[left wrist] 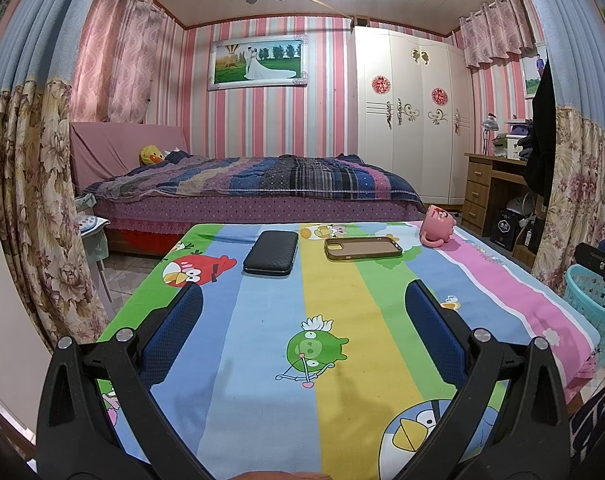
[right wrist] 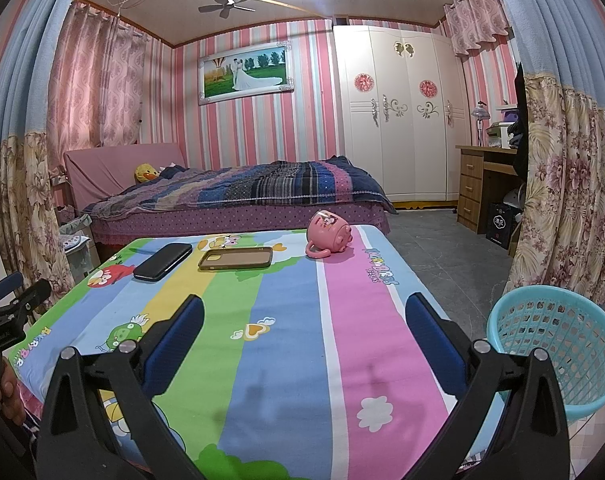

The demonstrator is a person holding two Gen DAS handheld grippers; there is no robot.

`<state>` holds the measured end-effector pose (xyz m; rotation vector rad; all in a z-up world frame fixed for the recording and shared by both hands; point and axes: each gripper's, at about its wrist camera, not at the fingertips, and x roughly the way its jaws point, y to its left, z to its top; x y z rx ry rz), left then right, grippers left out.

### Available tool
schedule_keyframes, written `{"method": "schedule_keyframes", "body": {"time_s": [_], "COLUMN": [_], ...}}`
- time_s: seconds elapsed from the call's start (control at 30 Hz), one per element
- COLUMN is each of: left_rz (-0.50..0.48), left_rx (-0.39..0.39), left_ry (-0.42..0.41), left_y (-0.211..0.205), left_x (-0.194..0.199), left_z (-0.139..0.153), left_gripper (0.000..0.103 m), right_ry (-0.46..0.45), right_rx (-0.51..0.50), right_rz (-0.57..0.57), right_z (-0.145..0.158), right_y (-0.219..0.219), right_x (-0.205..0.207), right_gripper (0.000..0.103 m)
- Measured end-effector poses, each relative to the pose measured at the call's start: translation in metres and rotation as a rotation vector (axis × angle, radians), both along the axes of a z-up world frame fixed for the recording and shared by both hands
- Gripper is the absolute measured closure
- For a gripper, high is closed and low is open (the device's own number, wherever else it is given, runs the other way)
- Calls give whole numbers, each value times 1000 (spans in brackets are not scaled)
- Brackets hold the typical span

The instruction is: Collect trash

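The pink mug (right wrist: pixel 329 235) lay tipped on its side on the cartoon-print tablecloth (right wrist: pixel 286 344) — a glossy, rounded cup with a printed face and its loop handle toward the near edge. Left of the mug lay an olive phone case (right wrist: pixel 235 258), and beyond that a black wallet (right wrist: pixel 162 261). Right of the mug, off the cloth, stood a teal mesh basket (right wrist: pixel 558 344). The left gripper (left wrist: pixel 302 308) and right gripper (right wrist: pixel 304 316) hovered over the cloth — fingers spread wide, empty.
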<state>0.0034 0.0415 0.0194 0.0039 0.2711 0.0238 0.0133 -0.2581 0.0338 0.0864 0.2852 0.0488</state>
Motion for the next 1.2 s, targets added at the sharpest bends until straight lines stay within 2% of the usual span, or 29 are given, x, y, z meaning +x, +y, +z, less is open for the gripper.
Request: {"method": "schedule_keyframes", "body": {"time_s": [1.2], "left_rz": [-1], "left_rx": [-1], "left_ry": [-2], "left_y": [-2], "left_x": [-2], "left_z": [1], "left_gripper": [5], "right_ry": [1], "right_rx": [-1], "right_rz": [2], "right_z": [0], "right_y": [-1], "right_x": [0], "right_gripper": [5]}}
